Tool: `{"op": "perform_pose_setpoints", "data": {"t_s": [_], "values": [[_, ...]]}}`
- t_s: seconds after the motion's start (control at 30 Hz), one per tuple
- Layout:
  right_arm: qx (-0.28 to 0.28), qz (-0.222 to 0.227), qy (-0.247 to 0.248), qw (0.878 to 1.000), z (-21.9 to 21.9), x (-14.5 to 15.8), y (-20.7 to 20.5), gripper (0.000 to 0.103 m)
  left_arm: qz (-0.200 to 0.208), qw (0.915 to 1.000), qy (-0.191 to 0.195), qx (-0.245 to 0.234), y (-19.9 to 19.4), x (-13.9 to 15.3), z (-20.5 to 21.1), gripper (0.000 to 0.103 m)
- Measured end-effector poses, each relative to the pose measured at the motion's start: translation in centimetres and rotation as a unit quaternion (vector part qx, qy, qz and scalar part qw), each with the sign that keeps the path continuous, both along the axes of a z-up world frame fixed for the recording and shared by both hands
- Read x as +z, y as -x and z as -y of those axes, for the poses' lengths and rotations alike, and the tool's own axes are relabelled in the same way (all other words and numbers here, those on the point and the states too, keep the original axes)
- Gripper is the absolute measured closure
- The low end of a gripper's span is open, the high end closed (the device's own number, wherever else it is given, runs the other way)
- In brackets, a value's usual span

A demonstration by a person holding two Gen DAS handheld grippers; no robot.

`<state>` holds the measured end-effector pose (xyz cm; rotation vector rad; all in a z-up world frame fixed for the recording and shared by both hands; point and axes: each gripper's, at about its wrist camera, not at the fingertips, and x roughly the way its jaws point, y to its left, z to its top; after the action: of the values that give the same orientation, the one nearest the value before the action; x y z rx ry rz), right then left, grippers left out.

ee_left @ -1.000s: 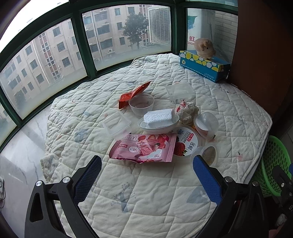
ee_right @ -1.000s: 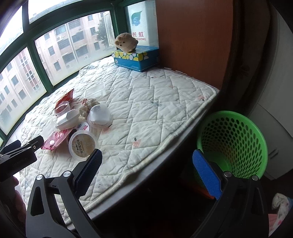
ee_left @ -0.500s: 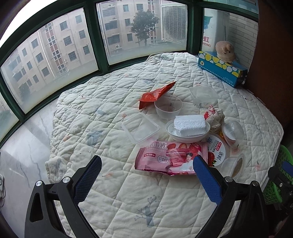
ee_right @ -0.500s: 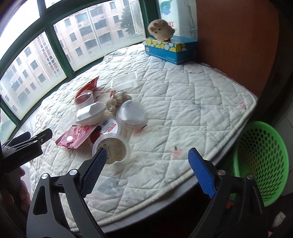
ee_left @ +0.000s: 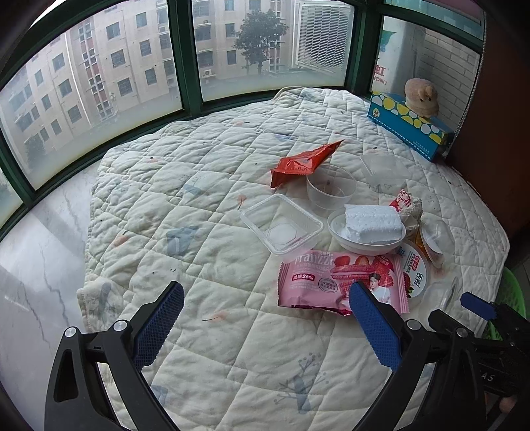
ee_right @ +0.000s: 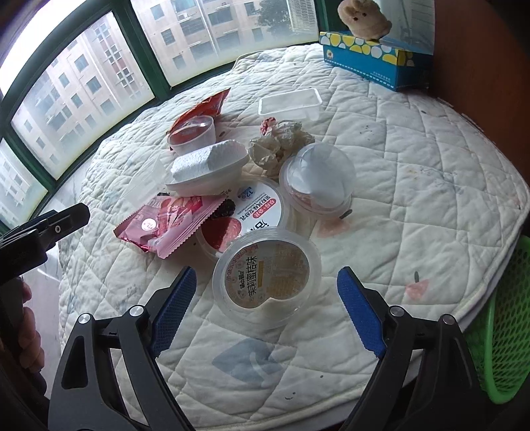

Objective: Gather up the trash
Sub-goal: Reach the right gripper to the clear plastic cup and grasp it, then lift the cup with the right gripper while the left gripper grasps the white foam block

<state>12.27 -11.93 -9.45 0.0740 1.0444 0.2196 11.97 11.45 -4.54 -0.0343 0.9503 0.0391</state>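
Note:
Trash lies clustered on a quilted table (ee_left: pixel 198 205). My right gripper (ee_right: pixel 266 310) is open, its jaws on either side of a clear plastic cup with an orange label (ee_right: pixel 266 273). Behind it lie a strawberry-labelled lid (ee_right: pixel 251 212), a domed clear cup (ee_right: pixel 316 180), a pink snack wrapper (ee_right: pixel 165 225), a white bowl with a foam block (ee_right: pixel 207 165), crumpled paper (ee_right: pixel 281 142) and a red wrapper (ee_right: pixel 198 112). My left gripper (ee_left: pixel 265 325) is open and empty, its right finger just in front of the pink wrapper (ee_left: pixel 334 278). A clear tray (ee_left: pixel 281 225) sits beyond.
A green mesh basket (ee_right: pixel 503 318) stands below the table's right edge. A blue tissue box (ee_right: pixel 374 56) with a plush toy (ee_right: pixel 362 16) sits at the far corner by a brown wall. Windows ring the far side. Another clear tray (ee_right: pixel 290 102) lies behind the pile.
My right gripper swung left from the basket and closed in on the orange-labelled cup. My left gripper's view shifted left, so the trash pile now sits to the right.

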Motion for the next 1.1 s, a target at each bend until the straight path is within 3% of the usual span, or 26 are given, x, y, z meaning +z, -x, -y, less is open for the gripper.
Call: {"op": "perform_pose_setpoints", "data": {"t_s": [0.13, 0.23, 0.37, 0.47, 0.73, 1.1], "values": [[0.006, -0.008, -0.005, 1.000, -0.2, -0.7, -0.4, 0.025, -0.003, 0.9999, 0.001, -0.016, -0.3, -0.4, 0.3, 0.007], [0.005, -0.014, -0.009, 1.000, -0.2, -1.0, -0.4, 0.036, -0.007, 0.9994, 0.017, -0.031, -0.7, -0.5, 0.7, 0.007], [-0.001, -0.009, -0.014, 1.000, 0.1, -0.9, -0.1, 0.037, 0.003, 0.9984, 0.016, -0.055, -1.7, 0.1, 2.0, 0.008], [-0.003, -0.008, -0.012, 1.000, 0.5, -0.7, 0.2, 0.037, 0.001, 0.9960, 0.039, -0.080, -2.9, 0.4, 3.1, 0.015], [-0.015, 0.006, -0.001, 1.000, 1.5, 0.4, 1.5, 0.037, -0.011, 0.9897, 0.065, -0.127, -7.2, 0.4, 6.9, 0.018], [-0.031, 0.014, 0.007, 0.999, 2.7, 1.2, 2.6, 0.037, -0.070, 0.9866, 0.083, -0.122, -11.3, -3.0, 8.3, 0.025]]}}
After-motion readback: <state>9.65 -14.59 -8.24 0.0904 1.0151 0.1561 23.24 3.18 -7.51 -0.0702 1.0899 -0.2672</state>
